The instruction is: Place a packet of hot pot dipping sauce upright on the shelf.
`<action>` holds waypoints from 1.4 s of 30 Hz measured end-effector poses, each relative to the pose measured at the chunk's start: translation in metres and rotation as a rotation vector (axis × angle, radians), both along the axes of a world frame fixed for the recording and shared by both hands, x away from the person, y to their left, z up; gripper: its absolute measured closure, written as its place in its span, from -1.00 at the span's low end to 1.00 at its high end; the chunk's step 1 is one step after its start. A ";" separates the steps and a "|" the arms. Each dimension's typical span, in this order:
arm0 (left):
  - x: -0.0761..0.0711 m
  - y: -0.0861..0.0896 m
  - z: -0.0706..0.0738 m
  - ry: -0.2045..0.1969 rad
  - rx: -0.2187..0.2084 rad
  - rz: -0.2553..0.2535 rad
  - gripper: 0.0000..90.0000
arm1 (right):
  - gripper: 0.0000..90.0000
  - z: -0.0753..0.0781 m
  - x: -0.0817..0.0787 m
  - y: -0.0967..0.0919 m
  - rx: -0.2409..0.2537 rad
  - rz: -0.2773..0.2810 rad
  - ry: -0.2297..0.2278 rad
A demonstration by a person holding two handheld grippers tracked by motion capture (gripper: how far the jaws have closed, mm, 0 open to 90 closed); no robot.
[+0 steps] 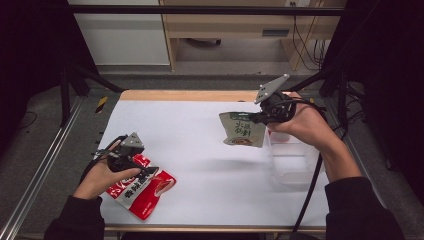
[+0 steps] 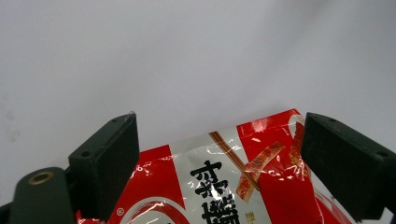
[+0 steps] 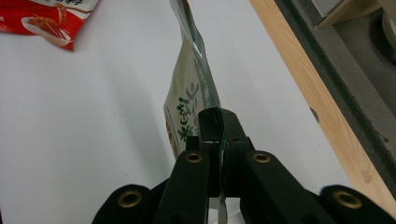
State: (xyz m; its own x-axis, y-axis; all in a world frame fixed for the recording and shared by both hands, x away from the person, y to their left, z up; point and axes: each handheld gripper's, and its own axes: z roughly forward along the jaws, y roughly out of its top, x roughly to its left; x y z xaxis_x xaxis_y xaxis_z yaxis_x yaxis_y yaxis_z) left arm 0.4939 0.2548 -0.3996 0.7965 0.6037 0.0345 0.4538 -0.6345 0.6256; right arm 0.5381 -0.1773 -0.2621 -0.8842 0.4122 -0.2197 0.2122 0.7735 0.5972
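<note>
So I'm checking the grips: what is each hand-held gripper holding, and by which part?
The right hand-held gripper pinches the green snack pouch by one edge, lifted off the table. The left hand-held gripper is open astride the red snack pouch, holding nothing.

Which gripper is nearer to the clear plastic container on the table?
Right. The right gripper, shut on the green snack packet, hangs just above the clear plastic container; the left gripper straddles the red packet across the table.

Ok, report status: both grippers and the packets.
Right gripper shut on green packet, held above the table beside the clear bin. Left gripper open, jaws straddling red packet lying flat. Nothing in the way.
</note>
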 end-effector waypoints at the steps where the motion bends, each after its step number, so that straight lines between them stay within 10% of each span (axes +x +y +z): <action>1: 0.000 0.000 0.000 0.000 0.002 0.000 -0.73 | 1.00 0.001 0.001 -0.002 0.005 -0.004 0.003; 42: 0.000 -0.003 -0.013 -0.011 -0.006 0.013 -0.75 | 1.00 0.015 0.012 -0.089 0.082 -0.126 -0.089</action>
